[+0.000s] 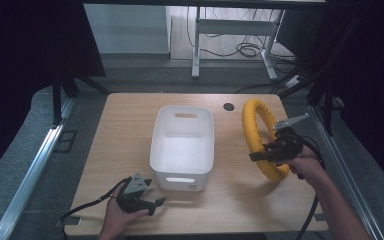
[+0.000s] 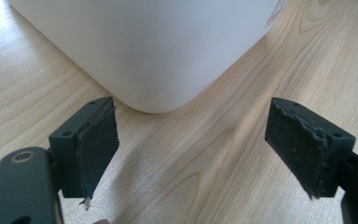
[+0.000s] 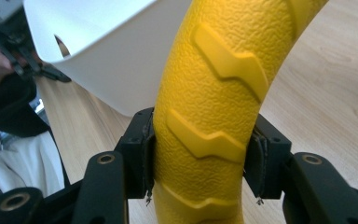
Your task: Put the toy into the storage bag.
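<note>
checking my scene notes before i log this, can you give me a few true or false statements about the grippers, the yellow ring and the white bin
1. The right gripper is clamped on the textured yellow ring. True.
2. The left gripper holds the white plastic bin by its rim. False: its jaws stand open near the bin's bottom corner, gripping nothing.
3. The yellow ring lies inside the bin. False: it is held right of the bin, over the light wooden table.
4. The bin has a handle slot in its near end wall. True.
5. The ring's surface has raised zigzag ridges. True.
</note>
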`<state>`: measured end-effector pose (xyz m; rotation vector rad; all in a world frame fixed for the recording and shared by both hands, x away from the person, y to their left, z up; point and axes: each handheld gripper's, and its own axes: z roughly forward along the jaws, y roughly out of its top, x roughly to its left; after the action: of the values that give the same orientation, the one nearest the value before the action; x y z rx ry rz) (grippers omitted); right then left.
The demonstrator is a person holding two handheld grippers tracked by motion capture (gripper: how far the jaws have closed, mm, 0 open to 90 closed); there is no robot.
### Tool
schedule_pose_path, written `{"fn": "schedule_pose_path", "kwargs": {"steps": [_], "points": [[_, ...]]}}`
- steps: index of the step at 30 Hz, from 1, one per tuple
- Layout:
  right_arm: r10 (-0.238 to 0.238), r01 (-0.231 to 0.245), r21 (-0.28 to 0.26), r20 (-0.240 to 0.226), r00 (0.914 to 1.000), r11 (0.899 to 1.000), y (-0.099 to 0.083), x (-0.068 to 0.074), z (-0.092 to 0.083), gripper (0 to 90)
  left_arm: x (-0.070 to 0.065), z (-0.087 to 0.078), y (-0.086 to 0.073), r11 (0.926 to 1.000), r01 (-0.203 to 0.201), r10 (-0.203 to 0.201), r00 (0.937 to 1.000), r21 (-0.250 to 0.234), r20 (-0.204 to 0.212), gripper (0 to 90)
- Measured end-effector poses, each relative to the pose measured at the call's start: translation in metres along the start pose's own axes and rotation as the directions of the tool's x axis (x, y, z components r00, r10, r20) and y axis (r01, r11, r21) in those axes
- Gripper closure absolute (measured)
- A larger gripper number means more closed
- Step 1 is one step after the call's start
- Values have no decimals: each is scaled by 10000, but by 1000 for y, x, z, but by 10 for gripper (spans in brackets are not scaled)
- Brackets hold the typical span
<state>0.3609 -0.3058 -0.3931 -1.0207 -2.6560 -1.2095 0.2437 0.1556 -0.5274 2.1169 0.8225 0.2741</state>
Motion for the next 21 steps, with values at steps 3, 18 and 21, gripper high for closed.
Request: {"fn": "schedule_pose_path", "kwargs": {"steps": [3, 18, 21], "points": [[60, -60, -322, -18, 10000, 9995, 1, 0, -5, 503, 0, 0, 0, 10000, -8, 8, 10000, 6, -1, 174], [-204, 205, -1788, 25, 9998, 9837, 13, 13, -30, 503, 1, 0, 0, 10000, -69, 69, 10000, 40, -21, 174], [-225, 226, -2110, 31, 9997, 9772, 15, 19, -32, 502, 1, 0, 0, 10000, -69, 69, 10000, 45, -10, 174]]}}
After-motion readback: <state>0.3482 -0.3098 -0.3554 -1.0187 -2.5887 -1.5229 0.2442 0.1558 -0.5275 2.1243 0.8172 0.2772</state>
